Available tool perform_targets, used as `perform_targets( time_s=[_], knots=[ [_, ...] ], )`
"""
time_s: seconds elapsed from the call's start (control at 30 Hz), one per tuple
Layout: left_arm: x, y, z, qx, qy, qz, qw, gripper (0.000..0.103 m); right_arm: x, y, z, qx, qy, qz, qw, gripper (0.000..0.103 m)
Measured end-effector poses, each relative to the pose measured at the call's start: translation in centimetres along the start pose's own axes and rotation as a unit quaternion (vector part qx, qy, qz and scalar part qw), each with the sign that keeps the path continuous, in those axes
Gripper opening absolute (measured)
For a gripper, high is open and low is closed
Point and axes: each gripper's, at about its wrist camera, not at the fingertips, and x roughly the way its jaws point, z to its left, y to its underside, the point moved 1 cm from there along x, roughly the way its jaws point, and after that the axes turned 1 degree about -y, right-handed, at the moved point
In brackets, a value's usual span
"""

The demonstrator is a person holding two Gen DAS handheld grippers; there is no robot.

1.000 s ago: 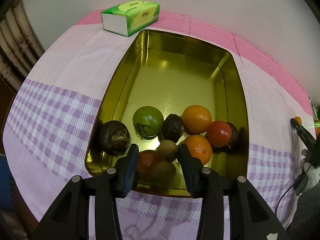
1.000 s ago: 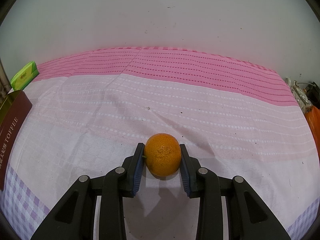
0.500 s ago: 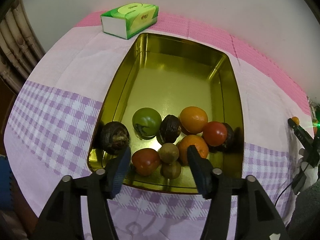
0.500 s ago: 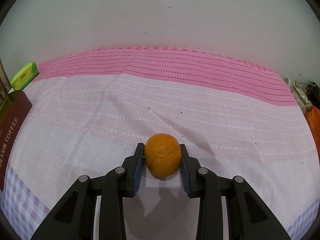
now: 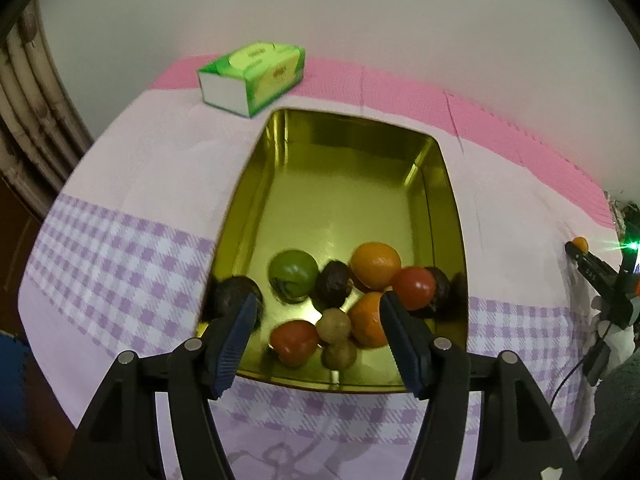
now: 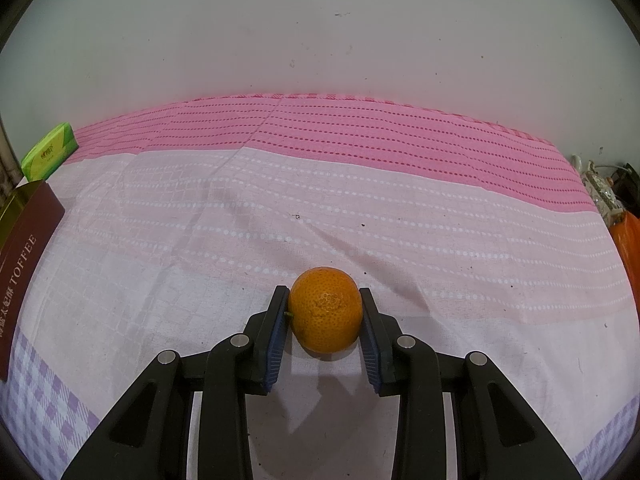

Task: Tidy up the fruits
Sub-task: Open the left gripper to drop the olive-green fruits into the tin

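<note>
We note the right gripper [image 6: 325, 320] clamped on an orange [image 6: 325, 314] at lower centre of the right wrist frame, both pads pressing its sides, the fruit at or just above the cloth [image 6: 360, 208]; we cannot tell if it is lifted. The relation that matters: the tin [image 6: 24, 240] lies far to the left of this claw, only its brown side showing at the left edge, so we judge the carry must go left. The orange is near round, so no long axis to mind. The left gripper [image 5: 316, 330] hangs wide and empty over the near end of the tin [image 5: 444, 184], at lower centre of its frame. Only the left wrist view shows the tin's inside: fruits [image 5: 336, 300] crowd the near end, the far half is bare. It also shows the tissue box [image 5: 252, 76] at upper left, and the orange small at the right edge.
</note>
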Motion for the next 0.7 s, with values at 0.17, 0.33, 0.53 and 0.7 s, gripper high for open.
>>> perform_targets(
  time_s=[0.17, 0.33, 0.53, 0.7],
  knots=[
    [-1.2, -0.6, 1.0, -0.001, -0.008, -0.030, 0.9995, 0.061, 0.0, 0.0, 0.0, 0.001, -0.001, 0.000, 1.000, 0.035],
    [-1.8, -0.5, 1.9, 0.000, -0.021, -0.042, 0.9989, 0.061, 0.0, 0.0, -0.1, 0.004, -0.003, 0.000, 1.000, 0.035],
    [-2.1, 0.4, 3.3, -0.012, -0.030, -0.042, 0.9986, 0.061, -0.1, 0.0, -0.3, 0.007, -0.005, 0.000, 1.000, 0.035],
    [-1.8, 0.7, 4.6, -0.031, -0.030, -0.036, 0.9984, 0.061, -0.1, 0.0, -0.3, 0.006, 0.000, 0.001, 1.000, 0.035]
  ],
)
